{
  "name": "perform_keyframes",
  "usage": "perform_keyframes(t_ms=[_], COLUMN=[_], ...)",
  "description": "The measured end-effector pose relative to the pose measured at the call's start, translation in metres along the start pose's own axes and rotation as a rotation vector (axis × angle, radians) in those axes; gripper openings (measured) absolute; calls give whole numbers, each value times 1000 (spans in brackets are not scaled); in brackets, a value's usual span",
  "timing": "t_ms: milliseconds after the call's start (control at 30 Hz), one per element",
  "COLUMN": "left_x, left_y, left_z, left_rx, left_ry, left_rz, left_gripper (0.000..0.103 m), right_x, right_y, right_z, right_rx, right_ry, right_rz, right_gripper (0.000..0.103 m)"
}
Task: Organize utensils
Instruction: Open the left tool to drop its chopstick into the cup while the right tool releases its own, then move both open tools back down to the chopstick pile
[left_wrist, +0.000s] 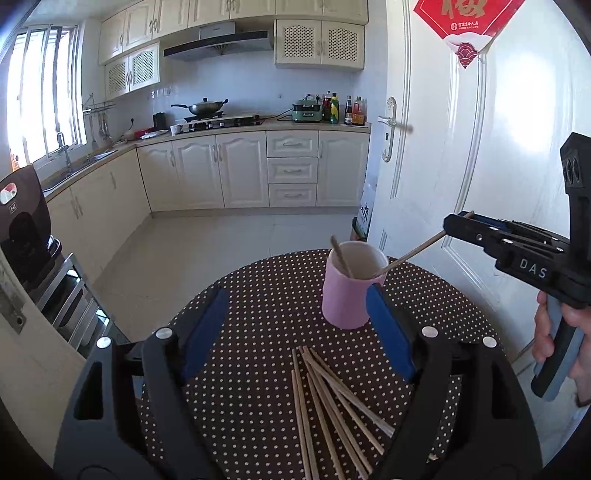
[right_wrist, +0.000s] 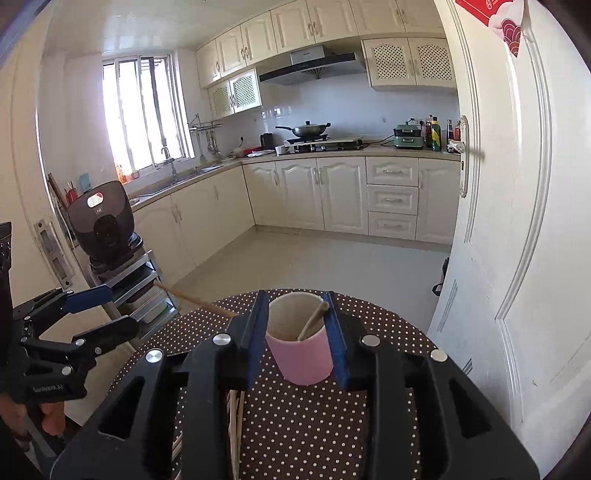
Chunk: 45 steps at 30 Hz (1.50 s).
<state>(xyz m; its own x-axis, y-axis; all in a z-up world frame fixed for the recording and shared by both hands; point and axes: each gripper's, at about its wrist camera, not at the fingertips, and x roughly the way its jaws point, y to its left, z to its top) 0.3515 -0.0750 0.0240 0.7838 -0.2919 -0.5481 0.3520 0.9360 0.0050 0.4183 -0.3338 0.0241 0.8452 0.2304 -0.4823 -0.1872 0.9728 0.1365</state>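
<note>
- The loose chopsticks (left_wrist: 332, 402) are fanned out on the polka-dot table (left_wrist: 240, 369) at 6 o'clock in the left wrist view. They are the supply not yet sorted.
- The left gripper (left_wrist: 297, 291) is held just above that pile with its claw spread wide and nothing between the pads. This is judged to be a stance ready for picking up another stick.
- The pink cup (left_wrist: 345, 299) stands upright beyond the pile, a little toward 1 o'clock of it. It is evidently meant as the holder, and it is placed within reach of both grippers.
- One chopstick (left_wrist: 341, 258) is already stood in the cup, its top leaning toward 11 o'clock against the rim.
- A second chopstick (left_wrist: 413, 253) has its lower end inside the rim and slants out toward 2 o'clock, up to the right gripper (left_wrist: 452, 223).
- The right gripper is carried by a hand (left_wrist: 554, 332) at 3 o'clock. Its claw is seen parted to either side of the cup in its own view, so the stick appears to lie loosely between the pads, not pinched. A drop into the cup is judged to be in hand.
- A white door (left_wrist: 498, 129) stands behind at 2 o'clock.
</note>
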Motion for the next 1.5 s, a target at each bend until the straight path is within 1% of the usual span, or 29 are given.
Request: perform_keyframes(t_ms=[133, 200, 267, 333, 367, 433, 500, 567, 667, 833, 1067, 1200, 1267, 1300, 1333, 1500], left_x=[-8, -7, 0, 10, 19, 32, 48, 63, 79, 95, 102, 110, 111, 114, 114, 121], left_y=[19, 27, 31, 33, 33, 33, 35, 37, 41, 39, 39, 28, 19, 15, 11, 15], left_z=[-18, -29, -42, -55, -63, -78, -93, -106, -120, -131, -128, -123, -122, -126, -127, -123], left_rx=[-20, -26, -21, -11, -3, -4, -18, -36, -57, -46, -52, -26, 3, 33, 53, 17], left_ry=[44, 83, 148, 211, 259, 325, 401, 457, 513, 552, 547, 549, 555, 566, 557, 563], left_rz=[10, -1, -2, -5, -17, -36, -57, -72, -75, -52, -49, -40, -45, -24, -8, -8], left_gripper=[76, 76, 76, 76, 76, 76, 76, 76, 76, 76, 76, 76, 76, 76, 78, 77], right_x=[-7, -6, 0, 11, 16, 29, 40, 48, 58, 70, 79, 85, 90, 92, 94, 106], right_y=[7, 14, 22, 31, 33, 39, 42, 45, 49, 53, 50, 49, 47, 45, 45, 46], right_z=[-16, -27, -40, -55, -62, -78, -90, -100, -110, -120, -120, -118, -118, -118, -119, -122], right_rx=[-16, -34, -64, -80, -78, -71, -54, -50, -60, -61, -50, -55, -55, -57, -62, -80], right_ry=[53, 95, 147, 224, 257, 334, 393, 431, 473, 512, 529, 534, 541, 542, 545, 572], right_rz=[3, 18, 26, 50, 61, 79, 105, 119, 131, 143, 144, 133, 120, 114, 110, 105], right_gripper=[30, 33, 33, 34, 34, 34, 35, 35, 37, 39, 41, 41, 41, 41, 41, 41])
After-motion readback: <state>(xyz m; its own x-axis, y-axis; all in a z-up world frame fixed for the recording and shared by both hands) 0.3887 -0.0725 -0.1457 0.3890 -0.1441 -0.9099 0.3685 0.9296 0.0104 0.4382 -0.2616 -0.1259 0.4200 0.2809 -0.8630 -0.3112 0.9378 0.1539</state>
